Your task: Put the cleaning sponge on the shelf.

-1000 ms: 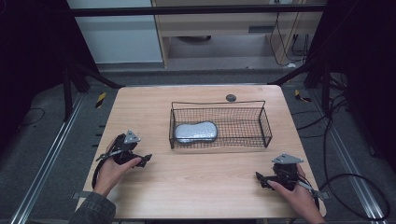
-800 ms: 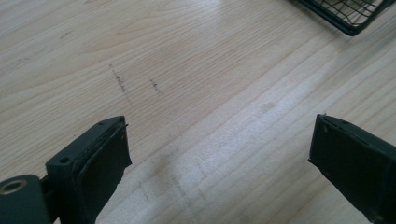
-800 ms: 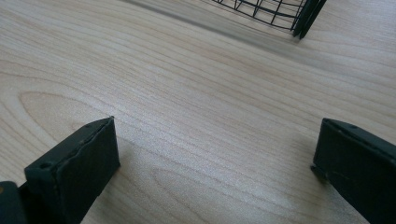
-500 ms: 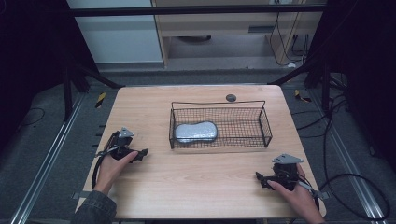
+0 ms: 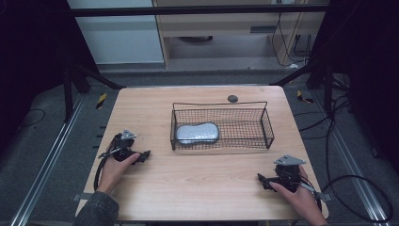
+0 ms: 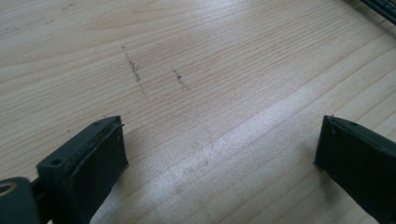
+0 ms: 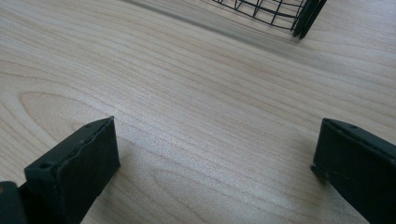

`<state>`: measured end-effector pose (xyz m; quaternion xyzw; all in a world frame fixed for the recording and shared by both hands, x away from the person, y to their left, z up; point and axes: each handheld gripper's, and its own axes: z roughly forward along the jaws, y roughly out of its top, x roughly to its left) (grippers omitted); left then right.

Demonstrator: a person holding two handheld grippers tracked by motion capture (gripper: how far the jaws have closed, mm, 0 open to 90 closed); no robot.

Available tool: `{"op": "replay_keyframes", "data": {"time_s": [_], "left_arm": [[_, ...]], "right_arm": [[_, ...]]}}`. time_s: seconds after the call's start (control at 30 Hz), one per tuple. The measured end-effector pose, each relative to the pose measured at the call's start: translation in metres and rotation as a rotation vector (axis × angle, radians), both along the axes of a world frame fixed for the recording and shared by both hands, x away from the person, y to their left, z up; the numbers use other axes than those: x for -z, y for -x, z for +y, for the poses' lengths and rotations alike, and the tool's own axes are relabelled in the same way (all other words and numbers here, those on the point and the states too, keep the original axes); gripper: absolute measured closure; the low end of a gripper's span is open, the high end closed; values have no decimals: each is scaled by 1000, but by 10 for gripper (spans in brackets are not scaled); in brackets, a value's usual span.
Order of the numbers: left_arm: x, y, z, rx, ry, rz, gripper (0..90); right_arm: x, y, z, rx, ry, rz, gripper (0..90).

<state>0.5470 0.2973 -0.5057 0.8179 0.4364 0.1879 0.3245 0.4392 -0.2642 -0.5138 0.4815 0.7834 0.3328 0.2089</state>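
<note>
Dark floor and black frame bars surround a pale wooden table in the high view, with a light cabinet beyond its far edge. A black wire basket stands on the far half of the table, a little right of the middle. Inside it, at its left end, lies a grey oblong pouch flat on the mesh floor. A small dark round disc sits on the wood just beyond the far rim of the basket. The left gripper rests low over the table at the near left, held by the left hand, and points right toward the basket, which is near but apart from it. The right gripper sits at the near right corner in the right hand, well apart from the basket and pointing left.

Bare wood grain with a few faint dark scuff marks shows in the left gripper view. The two black jaws stand wide apart with nothing between them, and a dark strip of the basket cuts the top right corner.

Plain wood lies under the right gripper in its own view too. Its jaws are spread wide and empty, and a corner of the basket rises at the far top right.
</note>
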Motion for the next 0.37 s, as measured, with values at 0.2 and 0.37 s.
{"op": "replay_keyframes", "data": {"time_s": [0.2, 0.37], "left_arm": [[2, 1, 1, -5, 16, -16, 0], [2, 1, 1, -5, 15, -16, 0]], "right_arm": [[0, 0, 0, -1, 0, 0, 3], [0, 0, 0, 0, 0, 0, 3]]}}
